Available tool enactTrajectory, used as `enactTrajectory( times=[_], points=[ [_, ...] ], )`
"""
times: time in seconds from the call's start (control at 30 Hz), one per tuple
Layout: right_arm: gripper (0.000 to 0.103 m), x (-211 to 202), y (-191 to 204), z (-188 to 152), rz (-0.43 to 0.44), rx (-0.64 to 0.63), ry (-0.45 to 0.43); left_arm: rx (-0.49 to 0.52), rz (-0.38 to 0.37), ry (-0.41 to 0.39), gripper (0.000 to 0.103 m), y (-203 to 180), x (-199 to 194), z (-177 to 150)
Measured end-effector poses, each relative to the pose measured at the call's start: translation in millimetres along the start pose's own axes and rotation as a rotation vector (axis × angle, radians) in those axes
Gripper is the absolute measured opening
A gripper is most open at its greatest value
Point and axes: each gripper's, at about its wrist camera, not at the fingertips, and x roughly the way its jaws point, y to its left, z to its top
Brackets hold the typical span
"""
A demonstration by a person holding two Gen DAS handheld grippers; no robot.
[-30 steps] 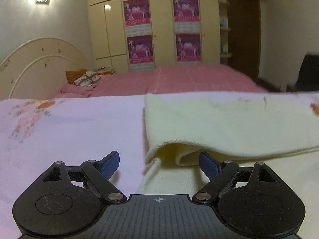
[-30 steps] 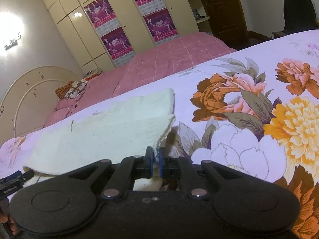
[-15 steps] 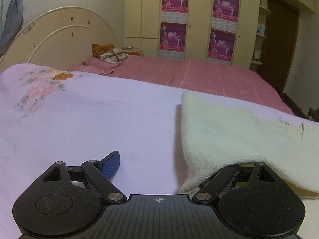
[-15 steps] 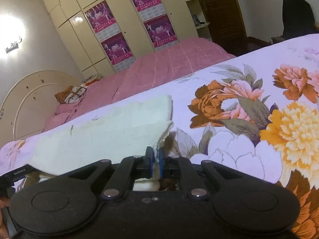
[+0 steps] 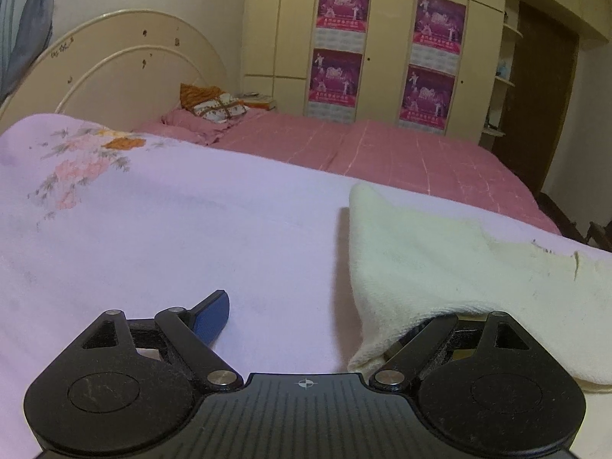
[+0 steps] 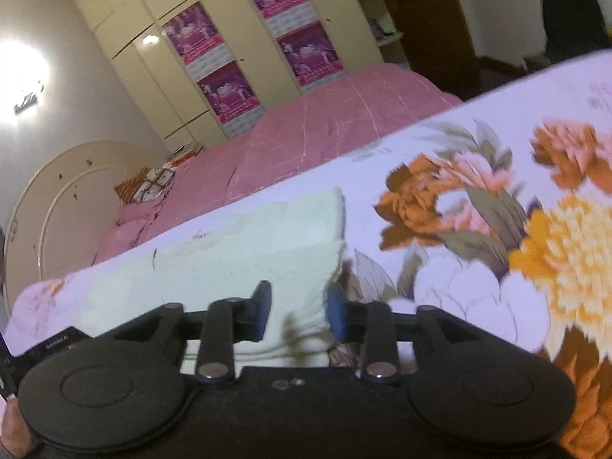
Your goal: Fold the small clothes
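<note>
A cream knitted garment (image 5: 459, 260) lies folded over on a lilac floral sheet (image 5: 172, 222). My left gripper (image 5: 313, 317) is open at the garment's left end; its left finger (image 5: 212, 315) rests on bare sheet and its right finger is hidden under the cloth's folded edge. In the right wrist view the same garment (image 6: 237, 252) lies ahead, and my right gripper (image 6: 298, 311) is open, with the garment's near right corner between its blue pads (image 6: 263, 308).
The sheet carries large orange and yellow flower prints (image 6: 554, 252) on the right. Behind it are a pink bed (image 5: 382, 153) with pillows (image 5: 214, 107), a cream headboard (image 5: 114, 72), and wardrobes with purple posters (image 5: 386, 49).
My right gripper has opened, letting go of the garment's corner, and its view has tilted. My left gripper stayed open and swung left, so the cloth's edge now covers its right finger.
</note>
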Motion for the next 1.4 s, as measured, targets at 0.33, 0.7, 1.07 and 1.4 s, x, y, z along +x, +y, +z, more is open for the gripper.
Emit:
enactTrajectory(
  times=[0.33,0.7,1.07,1.4],
  points=[
    [0.005,8,34,5,0.032,-0.091,-0.036,-0.041,0.025,0.011,0.086,5,8,1],
    [0.005,8,50,18,0.006,-0.197,-0.021,-0.089,0.065,-0.017,0.086,14,2,-3],
    [0.005,18,23,-8,-0.005,-0.152,0.042,0.008,0.009,-0.003,0.086,40,-21,-18],
    [0.005,9,27,6,-0.002,-0.183,-0.014,0.136,-0.053,-0.020,0.086,32,-38,-16]
  ],
)
